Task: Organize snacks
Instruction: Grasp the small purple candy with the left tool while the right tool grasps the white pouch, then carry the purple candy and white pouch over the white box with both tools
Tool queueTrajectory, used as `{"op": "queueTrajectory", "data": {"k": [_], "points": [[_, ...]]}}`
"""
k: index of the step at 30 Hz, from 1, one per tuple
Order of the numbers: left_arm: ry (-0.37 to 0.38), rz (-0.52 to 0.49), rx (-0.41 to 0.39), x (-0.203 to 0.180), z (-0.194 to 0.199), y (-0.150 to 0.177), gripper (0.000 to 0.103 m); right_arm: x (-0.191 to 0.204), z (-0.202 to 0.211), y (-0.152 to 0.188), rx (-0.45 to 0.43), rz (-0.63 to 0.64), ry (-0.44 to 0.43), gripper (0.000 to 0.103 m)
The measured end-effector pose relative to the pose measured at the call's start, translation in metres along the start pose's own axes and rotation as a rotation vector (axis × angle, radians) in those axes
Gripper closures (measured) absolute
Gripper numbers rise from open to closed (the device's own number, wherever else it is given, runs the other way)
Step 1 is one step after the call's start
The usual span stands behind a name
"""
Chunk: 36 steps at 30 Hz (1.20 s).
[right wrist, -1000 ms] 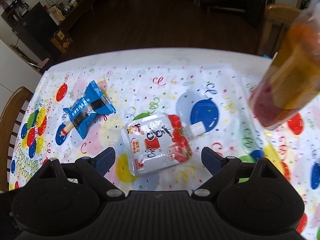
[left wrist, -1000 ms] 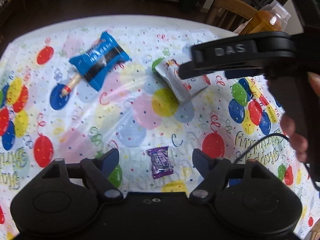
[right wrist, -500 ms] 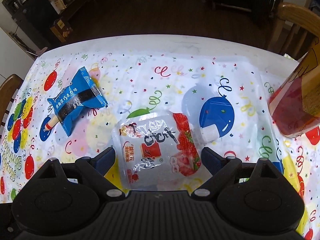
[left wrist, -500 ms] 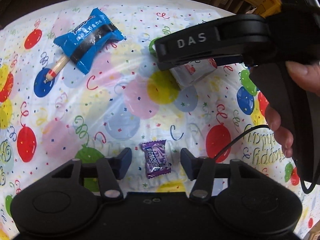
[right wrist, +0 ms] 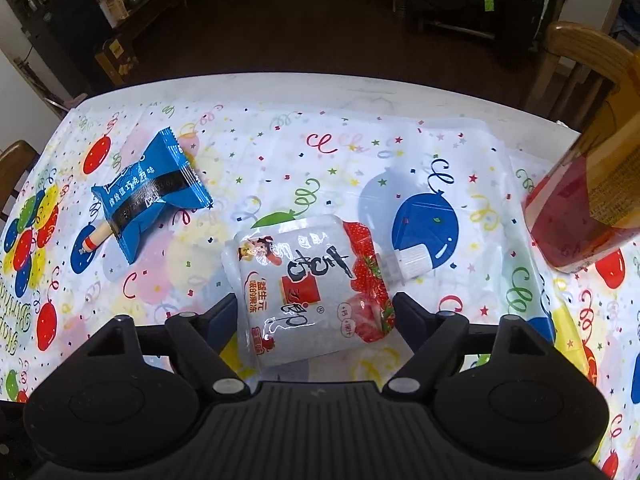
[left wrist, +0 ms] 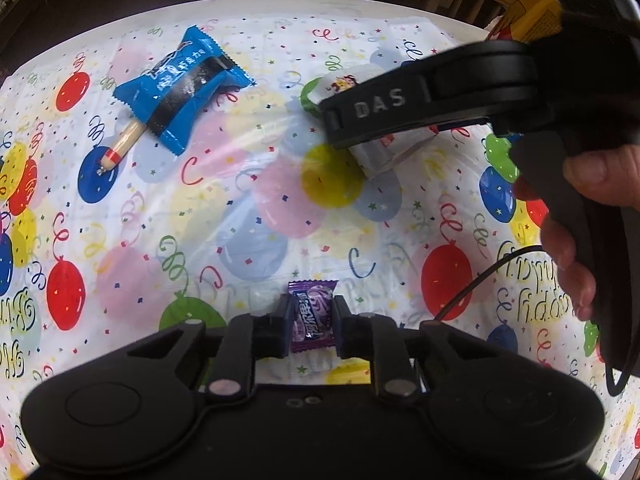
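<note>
- Against the frame half a second earlier, the left gripper [left wrist: 311, 326] is now closing its fingers on the purple candy [left wrist: 311, 320] – both pads are touching the wrapper's sides, where before they were standing well apart from it.
- The right gripper [right wrist: 314, 316] is sitting lower over the white jelly pouch [right wrist: 308, 284]; its fingers are spread wide, flanking the pouch's lower half, holding nothing.
- Readable writing: "DAS" is showing on the right gripper's finger [left wrist: 400, 100] in the left view; the pouch and the blue snack packet [right wrist: 146, 196] are carrying Chinese print.
- The candy is lying on the bench [left wrist: 256, 216] between the left pads; the blue packet is lying far left, partly over a wooden stick [left wrist: 122, 146].
- A red-and-orange bag [right wrist: 592, 208] is standing at the right edge.
</note>
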<state>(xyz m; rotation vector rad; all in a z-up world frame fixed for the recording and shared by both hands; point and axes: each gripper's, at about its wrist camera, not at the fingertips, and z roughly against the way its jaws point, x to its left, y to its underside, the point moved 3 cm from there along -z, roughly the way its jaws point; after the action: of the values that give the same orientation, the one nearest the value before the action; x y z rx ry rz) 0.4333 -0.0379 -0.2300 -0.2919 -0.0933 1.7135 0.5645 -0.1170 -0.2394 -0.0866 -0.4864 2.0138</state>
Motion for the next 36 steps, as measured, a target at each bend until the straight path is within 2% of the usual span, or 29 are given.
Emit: {"op": "queueTrajectory", "data": {"k": [3, 14, 28, 36], "points": [[0.001, 0.021, -0.004, 0.008, 0.004, -0.001, 0.087, -0.004, 0.006, 0.003, -0.005, -0.026, -0.015, 0.03], [0.021, 0.061, -0.027, 0.03, 0.028, 0.008, 0.087, -0.011, 0.043, 0.038, -0.017, -0.043, -0.035, 0.032], [0.074, 0.031, -0.106, 0.04, 0.089, 0.03, 0.087, -0.009, 0.143, 0.091, -0.072, -0.051, -0.04, 0.032], [0.115, -0.036, -0.141, 0.035, 0.128, 0.057, 0.087, 0.014, 0.205, 0.131, -0.106, -0.035, -0.022, 0.032]]}}
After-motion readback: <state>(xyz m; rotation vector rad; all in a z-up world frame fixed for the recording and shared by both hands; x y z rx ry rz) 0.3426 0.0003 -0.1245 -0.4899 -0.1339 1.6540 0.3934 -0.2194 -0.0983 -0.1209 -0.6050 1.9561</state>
